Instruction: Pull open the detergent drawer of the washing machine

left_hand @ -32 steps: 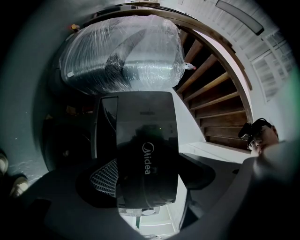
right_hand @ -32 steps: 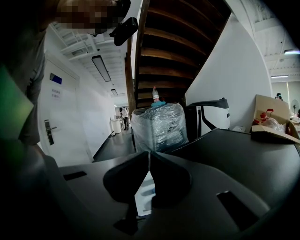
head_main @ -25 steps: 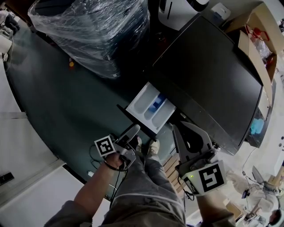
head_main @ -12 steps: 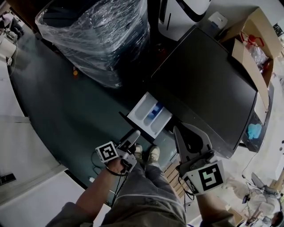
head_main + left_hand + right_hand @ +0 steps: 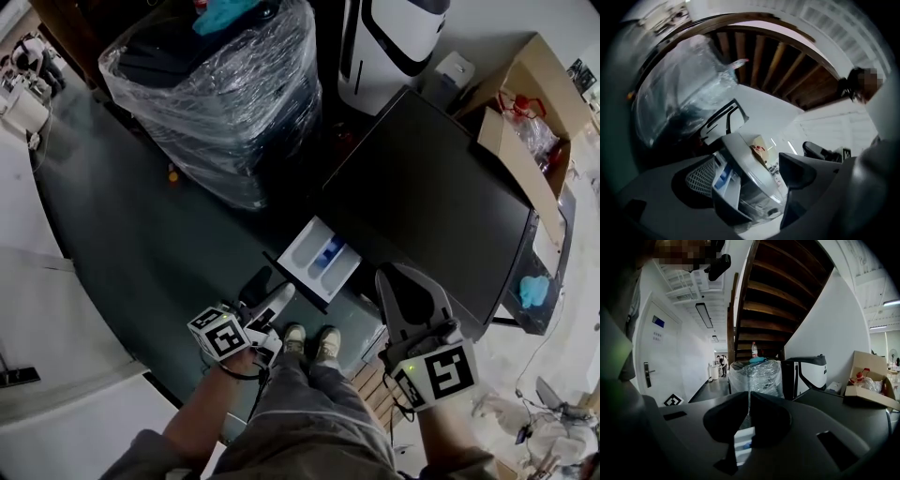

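Head view: dark-topped washing machine [image 5: 431, 197] at centre-right. Its white plastic detergent drawer [image 5: 319, 256] is pulled out from the front corner, w/ moulded compartments and one blue insert showing. Behind it are a bulky dark load wrapped in clear plastic film [image 5: 225, 103], a white-and-black appliance [image 5: 394, 42] and an open brown cardboard box [image 5: 520, 103] at the machine's far side. Dark teal floor [image 5: 141, 225]; pale shoes [image 5: 309, 342] just below the drawer. Left gripper [image 5: 270, 292] is near the drawer's front, not touching; right gripper [image 5: 394, 281] is near the machine's front edge, to the drawer's right. Nothing lies between either gripper and the drawer. Left gripper view: left gripper [image 5: 750, 171] has its jaws wide apart and holds nothing; one pad has a mesh texture. The drawer [image 5: 723, 180] and the machine's glossy front are seen in the gap, some way beyond the tips. Only this view shows the front; also a brown wooden staircase [image 5: 787, 65] from beneath and the crinkled wrapped load [image 5: 679, 108]. Right gripper view: right gripper [image 5: 749, 406] has its rounded dark pads closed together at the tips, w/ nothing held. The drawer [image 5: 743, 444] shows through the opening beneath the tips. Level sight here of a white door [image 5: 656, 352] at left, the appliance [image 5: 806, 373] and the box [image 5: 869, 380].
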Action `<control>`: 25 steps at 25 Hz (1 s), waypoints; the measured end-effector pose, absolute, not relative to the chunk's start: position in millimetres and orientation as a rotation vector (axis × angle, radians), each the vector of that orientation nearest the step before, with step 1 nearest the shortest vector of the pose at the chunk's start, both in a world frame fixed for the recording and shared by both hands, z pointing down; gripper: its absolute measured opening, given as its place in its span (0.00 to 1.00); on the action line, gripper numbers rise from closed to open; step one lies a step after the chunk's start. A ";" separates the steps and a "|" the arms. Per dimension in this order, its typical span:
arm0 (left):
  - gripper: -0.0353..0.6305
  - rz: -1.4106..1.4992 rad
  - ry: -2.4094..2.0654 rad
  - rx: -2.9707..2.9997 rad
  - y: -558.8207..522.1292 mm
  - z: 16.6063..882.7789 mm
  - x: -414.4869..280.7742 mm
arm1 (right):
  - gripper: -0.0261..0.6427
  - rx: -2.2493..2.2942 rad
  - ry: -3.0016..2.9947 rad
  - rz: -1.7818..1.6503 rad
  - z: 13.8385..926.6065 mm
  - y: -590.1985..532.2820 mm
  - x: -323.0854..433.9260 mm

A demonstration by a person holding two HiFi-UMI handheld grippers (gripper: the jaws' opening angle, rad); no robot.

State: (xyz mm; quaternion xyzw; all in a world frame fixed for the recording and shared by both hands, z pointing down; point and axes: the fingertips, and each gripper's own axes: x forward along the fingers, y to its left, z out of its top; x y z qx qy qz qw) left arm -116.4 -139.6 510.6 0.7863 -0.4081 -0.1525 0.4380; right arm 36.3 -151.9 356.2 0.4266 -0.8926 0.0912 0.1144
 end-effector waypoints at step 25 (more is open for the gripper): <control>0.28 -0.053 -1.295 2.763 -148.4 245.8 -79.6 | 0.10 1.489 -2.741 -0.005 199.6 -108.8 85.9</control>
